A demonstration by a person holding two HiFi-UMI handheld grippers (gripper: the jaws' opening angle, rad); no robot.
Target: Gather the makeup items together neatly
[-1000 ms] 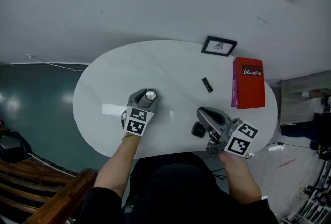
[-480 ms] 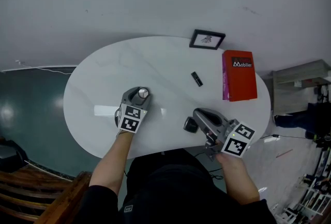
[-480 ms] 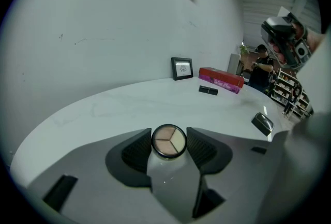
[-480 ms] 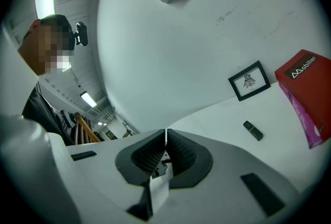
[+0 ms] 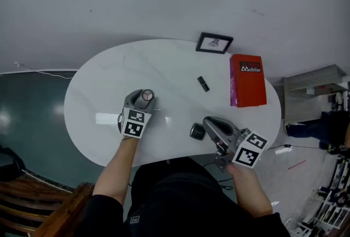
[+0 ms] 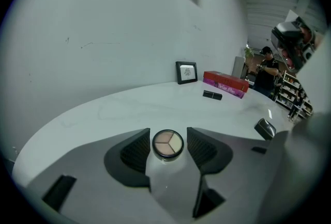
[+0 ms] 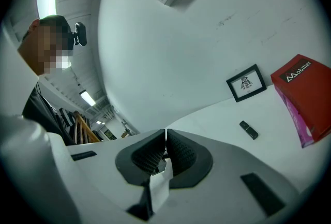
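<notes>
A round eyeshadow compact (image 6: 167,144) with three pale shades sits between the jaws of my left gripper (image 5: 145,98), which is shut on it over the left middle of the white oval table (image 5: 109,77). My right gripper (image 5: 208,122) is shut with nothing between its pads (image 7: 155,153), near the table's front edge. A small dark square compact (image 5: 197,132) lies just left of its tip; I cannot tell whether they touch. A black lipstick tube (image 5: 203,84) lies farther back, toward the right.
A red box (image 5: 248,80) lies flat at the table's right end. A small black picture frame (image 5: 214,43) stands at the back edge against the white wall. A person (image 6: 266,70) stands by shelves beyond the table's right end.
My head view has shifted. The right gripper has drifted slightly toward the near edge, while the dark compact and the lipstick stay put. The left gripper keeps its hold on the round compact.
</notes>
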